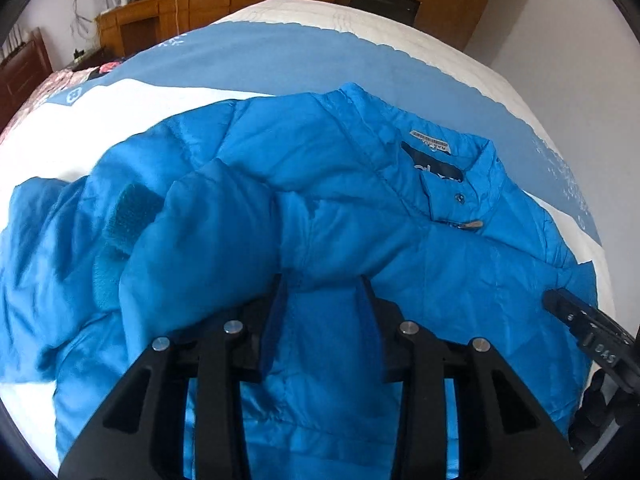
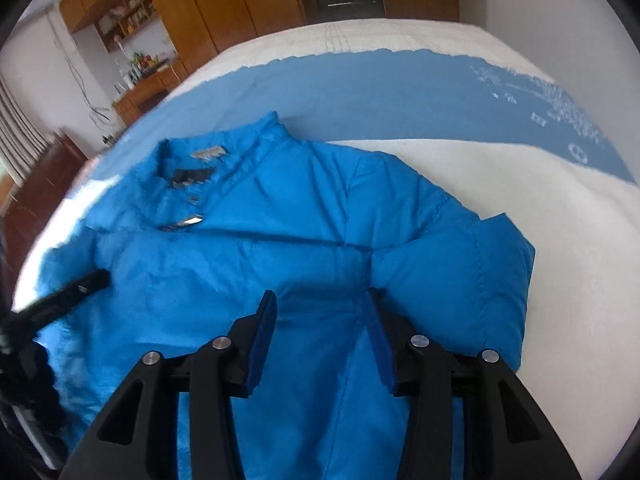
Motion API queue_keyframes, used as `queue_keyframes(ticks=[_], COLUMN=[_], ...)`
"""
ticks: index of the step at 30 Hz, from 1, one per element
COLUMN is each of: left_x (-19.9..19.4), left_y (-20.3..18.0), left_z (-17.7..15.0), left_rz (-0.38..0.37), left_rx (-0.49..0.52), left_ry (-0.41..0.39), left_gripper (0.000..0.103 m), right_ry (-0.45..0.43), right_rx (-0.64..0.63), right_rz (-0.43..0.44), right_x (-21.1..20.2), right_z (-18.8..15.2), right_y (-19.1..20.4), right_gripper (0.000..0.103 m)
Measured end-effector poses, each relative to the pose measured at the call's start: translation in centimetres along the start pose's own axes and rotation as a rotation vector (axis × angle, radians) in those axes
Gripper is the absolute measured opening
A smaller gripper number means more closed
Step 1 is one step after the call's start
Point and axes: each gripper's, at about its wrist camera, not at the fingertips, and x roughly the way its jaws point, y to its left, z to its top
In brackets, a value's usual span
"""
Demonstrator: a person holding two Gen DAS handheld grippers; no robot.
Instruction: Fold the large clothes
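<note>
A bright blue puffer jacket (image 1: 360, 208) lies front up on the bed, collar at the far side. It also shows in the right wrist view (image 2: 304, 248). Its left sleeve (image 1: 192, 248) is bunched over the chest, with a teal cuff strap showing. My left gripper (image 1: 324, 284) is open just above the jacket body, its fingers apart with fabric between and below them. My right gripper (image 2: 320, 300) is open over the jacket's right side, near the folded right sleeve (image 2: 472, 272). Each gripper appears at the edge of the other's view.
The bed has a white and blue cover (image 1: 280, 60) with room beyond the collar. Wooden wardrobes (image 2: 240, 0) and a cluttered desk (image 1: 140, 20) stand against the far wall. A dark headboard (image 1: 24, 68) is at the left.
</note>
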Motion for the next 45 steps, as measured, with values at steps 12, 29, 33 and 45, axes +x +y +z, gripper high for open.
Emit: queue_keyframes(ticks=[12,29,33,45], left_x=[0.1,-13.4,-17.0,-18.5], left_y=[-1.5,18.4,29.6,43.6], left_z=[-3.6,-6.5,-9.8,-12.8], left_rz=[-0.017,0.195,0.420,0.366], left_rx=[0.122,-0.204,-0.440,-0.793], left_ry=[0.006,-0.129,-0.137,-0.182], left_gripper=[0.039,0.057,0.057,0.058], right_ry=[0.070,-0.036,-0.015,0.043], right_rx=[-0.064,0.056,0.092,0.083], right_rz=[0.025,0.053,0.052,0.047], right_x=[-1.3,-8.4,-7.7,-5.7], right_z=[-5.3,-4.8,-4.8,-5.4], right_y=[1.3,-6.3,-8.1,-7.3], right_gripper=[0.041,0.048,0.049,0.049])
